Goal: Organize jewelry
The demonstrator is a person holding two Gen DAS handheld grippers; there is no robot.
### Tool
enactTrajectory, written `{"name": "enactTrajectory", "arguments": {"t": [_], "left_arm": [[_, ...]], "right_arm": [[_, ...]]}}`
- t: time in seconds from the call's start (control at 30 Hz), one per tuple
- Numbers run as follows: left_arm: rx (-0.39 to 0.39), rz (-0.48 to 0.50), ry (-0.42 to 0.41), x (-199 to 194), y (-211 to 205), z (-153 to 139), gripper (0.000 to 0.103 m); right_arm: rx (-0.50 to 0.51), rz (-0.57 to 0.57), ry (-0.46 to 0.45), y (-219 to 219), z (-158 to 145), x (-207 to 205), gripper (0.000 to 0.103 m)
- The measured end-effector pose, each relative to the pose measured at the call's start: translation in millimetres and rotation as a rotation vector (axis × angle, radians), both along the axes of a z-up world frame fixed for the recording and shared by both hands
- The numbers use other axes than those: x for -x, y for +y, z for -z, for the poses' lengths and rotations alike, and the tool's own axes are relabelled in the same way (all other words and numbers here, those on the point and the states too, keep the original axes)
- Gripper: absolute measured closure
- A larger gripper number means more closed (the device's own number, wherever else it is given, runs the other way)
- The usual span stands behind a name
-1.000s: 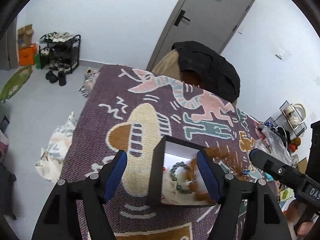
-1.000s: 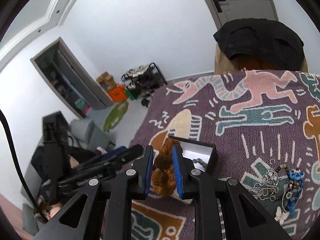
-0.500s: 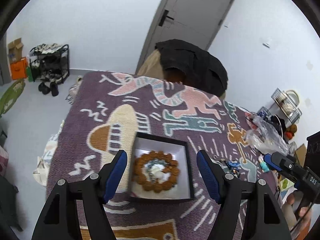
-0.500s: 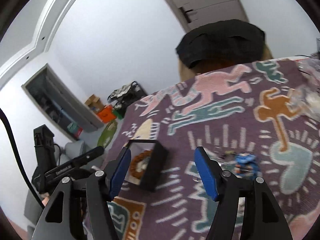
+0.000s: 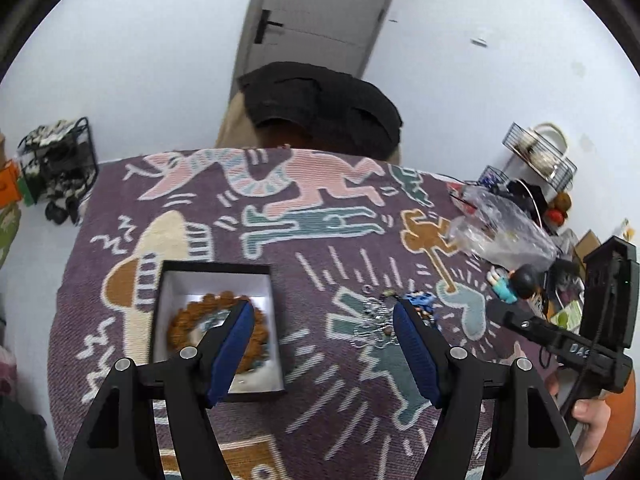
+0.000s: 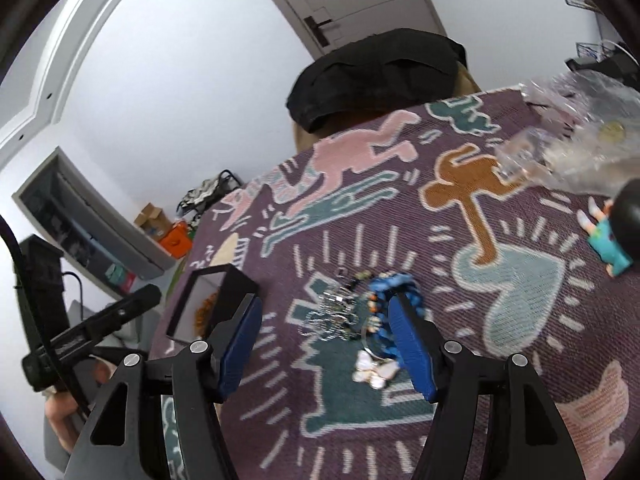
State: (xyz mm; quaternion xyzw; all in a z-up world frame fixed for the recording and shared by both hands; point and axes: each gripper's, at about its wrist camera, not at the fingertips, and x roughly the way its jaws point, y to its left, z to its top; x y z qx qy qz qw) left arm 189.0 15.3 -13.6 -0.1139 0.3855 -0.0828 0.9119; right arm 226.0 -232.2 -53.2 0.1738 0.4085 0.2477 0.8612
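Note:
A black jewelry box (image 5: 218, 268) with a white lining sits on the patterned purple cloth (image 5: 320, 240); a brown bead bracelet (image 5: 180, 320) lies inside it. The box also shows in the right wrist view (image 6: 236, 280). A pile of loose jewelry (image 6: 340, 312) lies right of the box: silver chains, a blue bead piece (image 6: 396, 282) and a white butterfly charm (image 6: 374, 368). The pile also shows in the left wrist view (image 5: 380, 312). My left gripper (image 5: 324, 344) is open and empty, above the cloth between box and pile. My right gripper (image 6: 324, 344) is open and empty, just above the pile.
A small doll figure (image 5: 516, 280) with a teal body lies right of the pile, also in the right wrist view (image 6: 612, 236). A crumpled clear plastic bag (image 5: 500, 228) lies at the cloth's far right. A chair draped with a black garment (image 5: 320, 108) stands behind the table.
My right gripper let go of the brown bracelet into the box, opened, and swung right over the jewelry pile. My left gripper rose and shifted right, away from the box.

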Motion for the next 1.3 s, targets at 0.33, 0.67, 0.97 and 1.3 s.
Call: {"name": "enactTrajectory", "arguments": {"t": [0.33,0.67,0.97,1.3], "left_arm": [[-0.003,0.062,0.036,-21.4,-39.8,13.6,0.034],[0.007,0.066,0.126,-48.8,-55.1,48.3,0.058],[0.037,0.062,0.176,-67.2,-59.1,68.4,0.064],[0.049,0.093,0.229,-85.4,-77.1,88.8,0.064]], "right_arm": [[0.042,0.035,0.047,-8.9,28.3,-13.7,0.037],[0.067,0.046,0.111,-6.1,56.8,-41.3,0.038],[0.115,0.013,0.146,17.7,72.2,-69.2,0.038],[0.054,0.06,0.114,-6.3,66.4,-60.9,0.09]]}}
